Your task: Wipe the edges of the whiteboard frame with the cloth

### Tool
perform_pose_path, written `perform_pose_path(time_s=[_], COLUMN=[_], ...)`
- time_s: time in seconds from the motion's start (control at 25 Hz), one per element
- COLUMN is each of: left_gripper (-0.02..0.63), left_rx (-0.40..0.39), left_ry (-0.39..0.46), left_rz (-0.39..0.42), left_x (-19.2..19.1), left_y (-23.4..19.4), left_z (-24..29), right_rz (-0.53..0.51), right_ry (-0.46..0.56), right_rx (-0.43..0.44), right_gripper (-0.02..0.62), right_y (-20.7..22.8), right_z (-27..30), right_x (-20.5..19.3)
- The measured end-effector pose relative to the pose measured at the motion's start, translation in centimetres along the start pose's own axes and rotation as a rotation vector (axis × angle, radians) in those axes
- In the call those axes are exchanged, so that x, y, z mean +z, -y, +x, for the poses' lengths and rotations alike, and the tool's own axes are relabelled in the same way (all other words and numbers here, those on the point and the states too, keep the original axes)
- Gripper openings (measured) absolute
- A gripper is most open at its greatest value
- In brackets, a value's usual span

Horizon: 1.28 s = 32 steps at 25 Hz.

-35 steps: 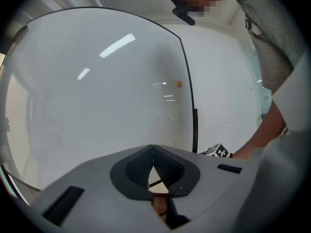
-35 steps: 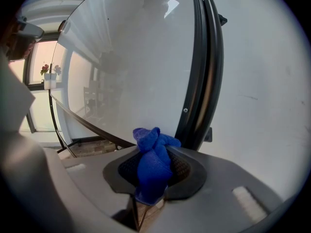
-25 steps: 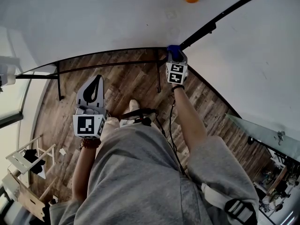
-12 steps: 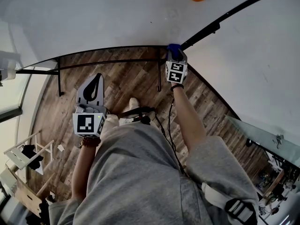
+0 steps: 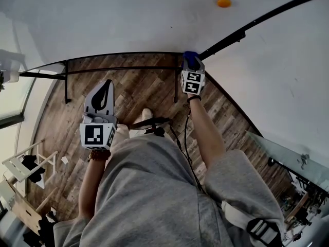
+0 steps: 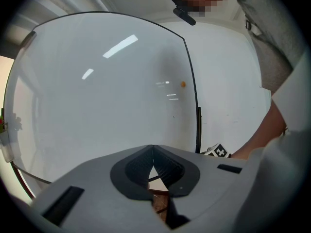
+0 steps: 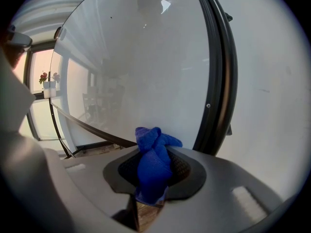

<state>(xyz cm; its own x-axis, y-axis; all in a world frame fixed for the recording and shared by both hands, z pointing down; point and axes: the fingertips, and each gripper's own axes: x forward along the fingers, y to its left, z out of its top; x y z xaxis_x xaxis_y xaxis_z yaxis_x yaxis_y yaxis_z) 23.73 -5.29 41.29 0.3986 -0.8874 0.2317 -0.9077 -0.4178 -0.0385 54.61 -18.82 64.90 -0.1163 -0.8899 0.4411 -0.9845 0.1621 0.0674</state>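
Fingers of the right gripper (image 7: 154, 152) are clenched on a blue cloth (image 7: 153, 164). The cloth is bunched into a wad that sticks out past the fingertips. Seen from the head view, the right gripper (image 5: 191, 60) is stretched forward on a bare forearm. The cloth (image 5: 190, 55) sits at the lower right corner of the whiteboard (image 5: 113, 19), where the black frame (image 5: 118, 54) along the bottom meets the side edge running up and to the right. It cannot be told whether the cloth is pressed against the frame or only just beside it. In the right gripper view the upright black frame (image 7: 221, 81) stands just right of the cloth, with the glossy white board surface behind it.

The left gripper (image 6: 152, 152) has its fingers closed together with nothing between them. In the head view the left gripper (image 5: 105, 86) is held low over the brown wooden floor (image 5: 149, 86), pointing toward the board and well apart from the cloth. Its own view looks at the shiny board, with light streaks reflected in it.

A small orange dot (image 5: 223, 2) sits high on the board. A white wall (image 5: 277, 71) lies to the right of the frame. A black stand leg (image 5: 65, 84) drops from the frame's left part to the floor. The person's grey top (image 5: 154, 189) fills the bottom of the head view.
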Motion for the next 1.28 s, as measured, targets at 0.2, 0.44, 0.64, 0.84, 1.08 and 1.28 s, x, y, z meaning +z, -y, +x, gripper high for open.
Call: perform_pose_path(time_s=[0.2, 0.44, 0.64, 0.84, 1.08, 1.28], left_gripper=[0.009, 0.009, 0.009, 0.009, 0.009, 0.009], left_rx=[-0.006, 0.000, -0.002, -0.004, -0.003, -0.002], left_ry=[-0.004, -0.005, -0.009, -0.011, -0.007, 0.005], left_rz=[0.007, 0.016, 0.019, 0.018, 0.006, -0.003], left_x=[0.2, 0.8, 0.7, 0.6, 0.9, 1.1], left_y=[0.0, -1.0, -1.4, -1.6, -2.3, -2.8], left_z=[0.2, 0.3, 0.3, 0.5, 0.7, 1.2], right_rz=[0.008, 0.018, 0.035, 0.035, 0.047, 0.052], right_ry=[-0.006, -0.010, -0.012, -0.017, -0.013, -0.013], right_rx=[0.044, 0.055, 0.066, 0.082, 0.077, 0.084], right_gripper=[0.103, 0.103, 0.103, 0.103, 0.103, 0.103], right_y=[-1.3, -2.3, -2.8, -3.4, -4.1, -5.1], right_z=[0.1, 0.5, 0.4, 0.6, 0.6, 0.8], right_x=[-0.1, 0.3, 0.3, 0.5, 0.7, 0.7])
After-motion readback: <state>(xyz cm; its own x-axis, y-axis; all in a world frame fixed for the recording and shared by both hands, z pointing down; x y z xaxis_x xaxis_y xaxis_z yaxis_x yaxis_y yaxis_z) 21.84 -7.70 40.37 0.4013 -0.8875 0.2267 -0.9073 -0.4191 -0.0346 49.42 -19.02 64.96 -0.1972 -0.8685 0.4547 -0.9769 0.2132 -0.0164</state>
